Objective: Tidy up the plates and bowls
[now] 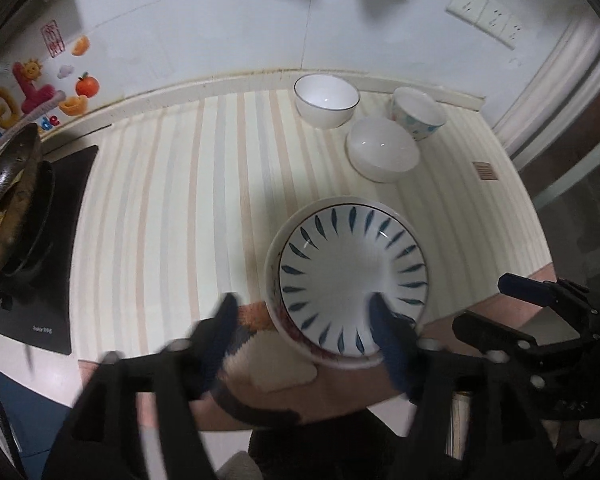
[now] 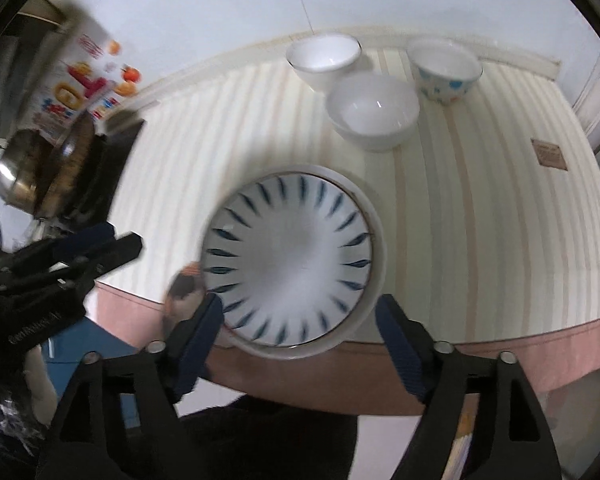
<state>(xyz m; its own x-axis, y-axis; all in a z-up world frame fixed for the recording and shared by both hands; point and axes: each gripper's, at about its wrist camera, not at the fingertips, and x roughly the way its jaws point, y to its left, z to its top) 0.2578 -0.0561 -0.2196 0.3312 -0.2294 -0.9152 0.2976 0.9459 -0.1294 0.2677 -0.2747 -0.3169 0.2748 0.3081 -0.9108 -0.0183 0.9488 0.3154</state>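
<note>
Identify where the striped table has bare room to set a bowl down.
Bare: the striped cloth between the pan at left and the patterned bowl, and the right side. Crowded: far edge, three bowls: dark-rimmed, plain white, blue-spotted.

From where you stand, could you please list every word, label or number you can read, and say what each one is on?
"de": end of a colourful word on the wall stickers; the rest is cut off.
Red seal sticker: characters too small to read.
Pale print on the black induction cooktop: too blurred.
White lettering on the left claw's body: blurred, unreadable.
Brown label on the striped tablecloth: illegible.
</note>
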